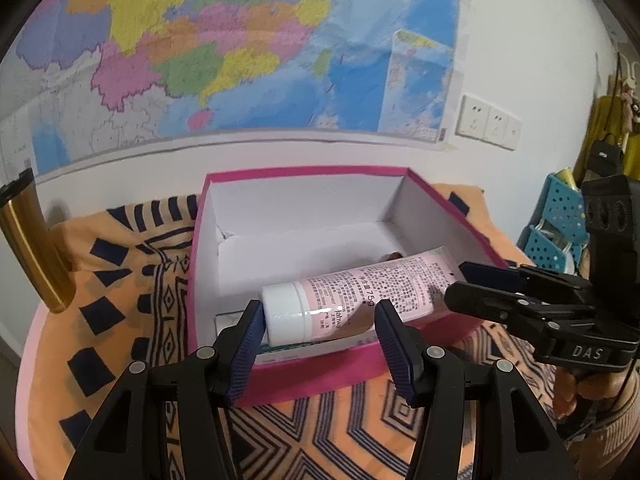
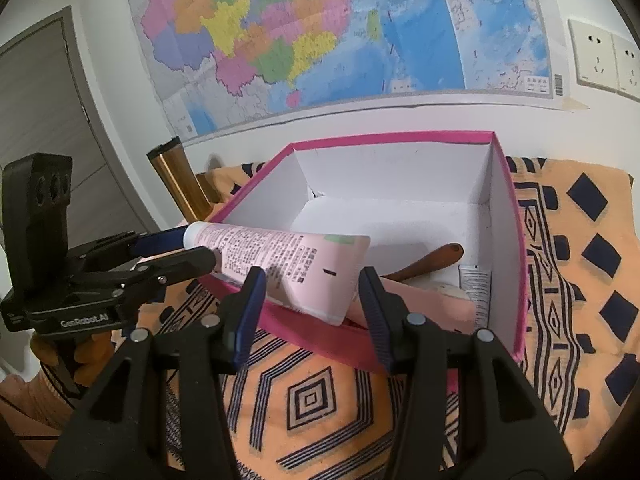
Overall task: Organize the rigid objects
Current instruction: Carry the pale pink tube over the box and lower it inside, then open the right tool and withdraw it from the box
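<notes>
1. Left wrist view: left gripper (image 1: 316, 344) hanging released near tube's (image 1: 360, 292) cap.
2. Right gripper (image 2: 310, 312) likewise spread wide, gripping nothing.
3. Tube leaning across pink box (image 2: 320, 344) rim, probably just dropped in for tidying.

Your left gripper (image 1: 316, 344) hovers level with its blue-padded jaws spread wide, gripping nothing. Your right gripper (image 2: 310, 312) reaches in from the opposite side, jaws likewise parted and unloaded, your right hand (image 1: 576, 390) wrapped around its handle below.
</notes>
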The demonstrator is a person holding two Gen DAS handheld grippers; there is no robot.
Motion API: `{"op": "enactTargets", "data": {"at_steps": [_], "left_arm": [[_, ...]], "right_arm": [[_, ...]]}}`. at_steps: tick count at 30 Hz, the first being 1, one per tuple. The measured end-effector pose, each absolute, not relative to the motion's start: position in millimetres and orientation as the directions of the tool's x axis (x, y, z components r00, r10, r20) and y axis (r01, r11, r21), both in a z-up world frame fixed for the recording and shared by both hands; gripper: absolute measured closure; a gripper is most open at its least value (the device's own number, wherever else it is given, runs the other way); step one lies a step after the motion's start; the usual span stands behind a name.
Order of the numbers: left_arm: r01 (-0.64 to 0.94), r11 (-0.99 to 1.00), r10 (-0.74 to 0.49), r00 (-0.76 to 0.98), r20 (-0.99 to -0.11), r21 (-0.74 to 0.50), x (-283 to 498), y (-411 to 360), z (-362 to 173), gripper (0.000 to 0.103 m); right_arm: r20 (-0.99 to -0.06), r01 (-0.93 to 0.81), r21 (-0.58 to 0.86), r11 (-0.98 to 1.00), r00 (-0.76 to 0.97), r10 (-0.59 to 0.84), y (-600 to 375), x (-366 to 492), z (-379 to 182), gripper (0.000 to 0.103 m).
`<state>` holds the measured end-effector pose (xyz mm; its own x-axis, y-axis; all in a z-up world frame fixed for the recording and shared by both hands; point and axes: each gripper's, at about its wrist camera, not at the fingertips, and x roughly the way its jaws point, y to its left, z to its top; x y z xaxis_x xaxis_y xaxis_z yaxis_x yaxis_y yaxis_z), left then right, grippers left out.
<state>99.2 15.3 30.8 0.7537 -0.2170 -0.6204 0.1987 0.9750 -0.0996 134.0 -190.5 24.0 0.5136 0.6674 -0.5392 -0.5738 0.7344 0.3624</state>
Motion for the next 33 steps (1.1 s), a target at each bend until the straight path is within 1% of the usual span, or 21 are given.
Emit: {"op": "enactTargets", "data": {"at_steps": [9,16,17,19,20,21,22,24,26,27,28,29,31,33], "left_arm": [[0.168,0.982,-0.183,0.729,-0.66,-0.086,114.0,20.1,15.3,0.046],[0.156,0.986,-0.158,0.748,-0.645,-0.06,107.3,20.2,18.5,0.044],[0.155,0.986,-0.156,0.753,-0.639,-0.059,104.6,20.6,19.4,0.042],[0.158,0.986,-0.16,0.764,-0.625,-0.06,98.0,21.0,20.4,0.032],[0.162,0.985,-0.163,0.771,-0.615,-0.058,92.5,20.5,21.1,0.031],[0.169,0.984,-0.167,0.777,-0.607,-0.054,87.2,19.5,21.9,0.024],[0.175,0.983,-0.17,0.785,-0.596,-0.05,80.9,18.4,22.7,0.018],[0.181,0.983,-0.172,0.799,-0.576,-0.043,69.5,16.8,24.8,0.013],[0.181,0.983,-0.171,0.81,-0.561,-0.038,58.9,14.6,26.2,0.001],[0.178,0.983,-0.168,0.82,-0.547,-0.036,52.0,13.9,26.4,0.0],[0.171,0.985,-0.161,0.827,-0.538,-0.032,46.0,13.4,26.0,0.0],[0.167,0.986,-0.157,0.828,-0.538,-0.03,42.5,12.7,25.2,0.0],[0.158,0.987,-0.155,0.824,-0.545,-0.041,36.1,11.6,21.3,0.0],[0.133,0.99,-0.132,0.825,-0.55,-0.038,30.3,9.6,15.5,0.0]], "right_arm": [[-0.605,-0.58,0.324,0.748,0.481,0.635,-173.3,148.0,10.5,0.052],[-0.614,-0.574,0.308,0.758,0.488,0.62,-172.7,147.9,8.3,0.052],[-0.612,-0.574,0.308,0.759,0.492,0.62,-174.3,146.5,9.2,0.052],[-0.6,-0.574,0.313,0.756,0.498,0.626,-178.1,141.2,12.0,0.052],[-0.595,-0.578,0.313,0.754,0.499,0.63,-179.6,138.4,13.0,0.051],[-0.591,-0.58,0.309,0.754,0.503,0.63,-181.2,134.0,13.9,0.05],[-0.586,-0.585,0.298,0.754,0.512,0.629,-183.6,126.9,15.1,0.046],[-0.57,-0.594,0.276,0.756,0.532,0.626,-187.1,115.0,17.9,0.04],[-0.554,-0.599,0.251,0.761,0.556,0.62,-191.5,100.1,20.9,0.028],[-0.545,-0.596,0.238,0.767,0.572,0.613,-193.9,92.8,21.8,0.024],[-0.534,-0.59,0.225,0.775,0.591,0.605,-196.2,85.4,21.8,0.014],[-0.529,-0.583,0.214,0.784,0.606,0.595,-197.9,79.9,20.5,0.006],[-0.535,-0.553,0.18,0.813,0.638,0.553,-199.9,69.0,14.3,0.001],[-0.56,-0.528,0.159,0.834,0.648,0.517,-199.8,62.2,5.6,0.001]]}}
